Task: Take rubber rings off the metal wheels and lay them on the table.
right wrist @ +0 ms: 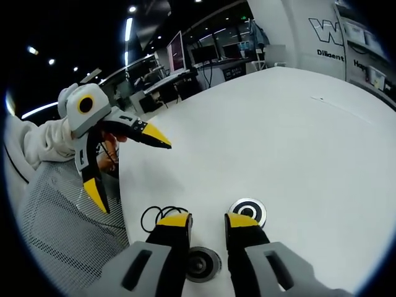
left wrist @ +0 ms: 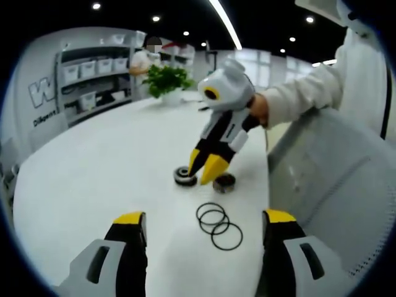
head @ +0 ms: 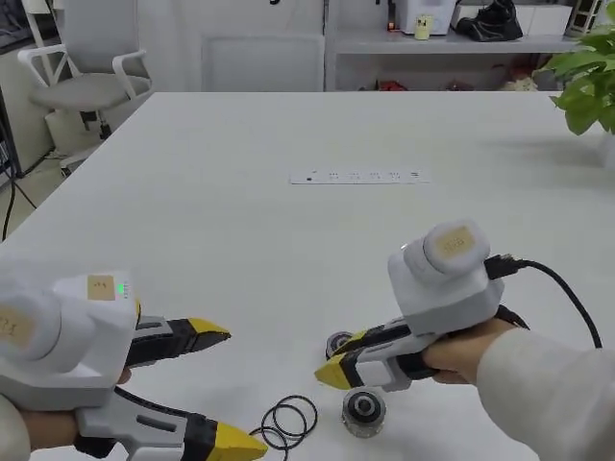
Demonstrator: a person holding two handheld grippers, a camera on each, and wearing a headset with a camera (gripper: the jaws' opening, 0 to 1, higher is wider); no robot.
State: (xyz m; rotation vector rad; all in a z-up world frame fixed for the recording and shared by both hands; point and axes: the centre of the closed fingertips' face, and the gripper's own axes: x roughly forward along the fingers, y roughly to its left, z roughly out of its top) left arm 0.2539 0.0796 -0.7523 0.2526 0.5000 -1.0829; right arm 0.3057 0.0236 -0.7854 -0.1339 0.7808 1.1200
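Observation:
Two small metal wheels lie near the table's front edge: one just below my right gripper's jaws, the other partly hidden behind them. Three black rubber rings lie loose in a cluster on the white table. My right gripper hovers over the wheels, its jaws a narrow gap apart with nothing between them. Just short of the rings, my left gripper stands wide open and holds nothing.
A flush socket strip sits mid-table. A green plant stands at the far right corner, a white chair beyond the far left edge. The front edge runs close below the rings.

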